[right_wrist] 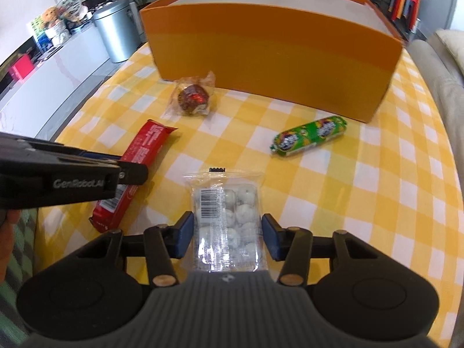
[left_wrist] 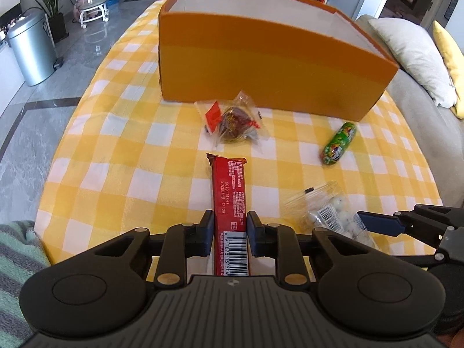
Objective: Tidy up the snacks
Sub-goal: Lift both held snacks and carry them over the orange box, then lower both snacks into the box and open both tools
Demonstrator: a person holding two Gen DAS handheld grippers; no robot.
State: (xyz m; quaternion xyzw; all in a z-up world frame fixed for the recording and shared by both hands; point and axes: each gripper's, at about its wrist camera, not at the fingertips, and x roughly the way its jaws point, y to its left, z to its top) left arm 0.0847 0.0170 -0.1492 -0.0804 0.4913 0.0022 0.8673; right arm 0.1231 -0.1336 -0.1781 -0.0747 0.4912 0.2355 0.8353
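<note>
My left gripper [left_wrist: 229, 226] is shut on the red wafer bar [left_wrist: 229, 200], which lies flat on the yellow checked cloth [left_wrist: 116, 174]. The left gripper also shows in the right wrist view [right_wrist: 127, 171] over the bar [right_wrist: 145, 150]. My right gripper [right_wrist: 226, 230] is open, its pads on either side of a clear pack of white candy balls [right_wrist: 227, 220], a small gap on each side. The pack also shows in the left wrist view [left_wrist: 327, 211]. An open orange box [left_wrist: 261, 58] [right_wrist: 275, 55] stands at the back.
A wrapped brown cake [left_wrist: 232, 120] [right_wrist: 192, 100] lies just before the box. A green candy roll [left_wrist: 339, 142] [right_wrist: 310, 134] lies to the right. A sofa with cushions [left_wrist: 411, 55] borders the table on the right, a metal bin [left_wrist: 29, 49] stands on the floor at the left.
</note>
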